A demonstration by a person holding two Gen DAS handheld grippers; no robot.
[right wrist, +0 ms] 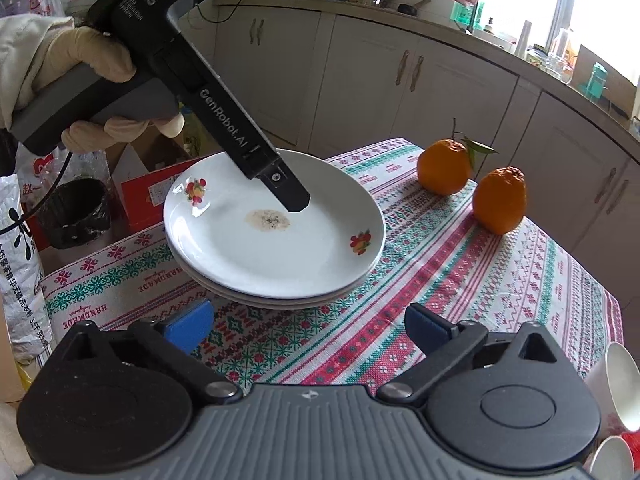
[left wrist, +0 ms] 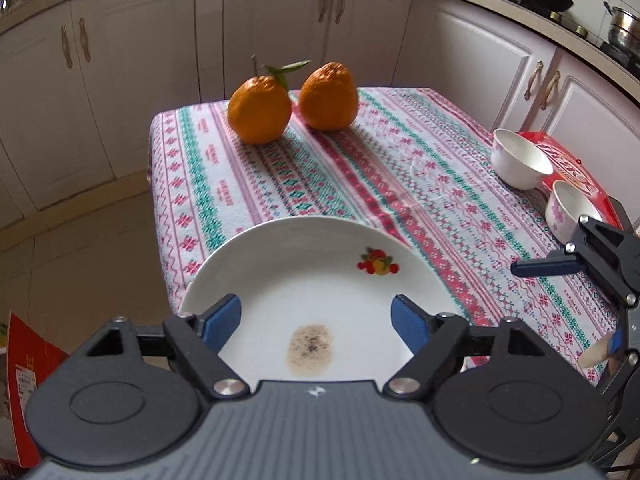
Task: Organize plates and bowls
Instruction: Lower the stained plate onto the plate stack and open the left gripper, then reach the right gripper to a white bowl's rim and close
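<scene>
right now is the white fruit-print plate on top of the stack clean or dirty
Dirty: the top white fruit-print plate carries a brownish, speckled smear near its middle; the rest of its surface looks clean.

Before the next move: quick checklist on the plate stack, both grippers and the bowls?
1. Left gripper off the plate stack: ok, jaws open over the top plate, nothing held.
2. Right gripper empty: ok, jaws wide open above the tablecloth.
3. Stack seated square: not ok, plates sit offset and overhang the table's edge.
4. Top plate clean: not ok, brown speckled stain in the middle.
5. Bowls gathered: not ok, two stand apart beside the red box, unstacked.
6. Oranges clear of the stack: ok.
</scene>
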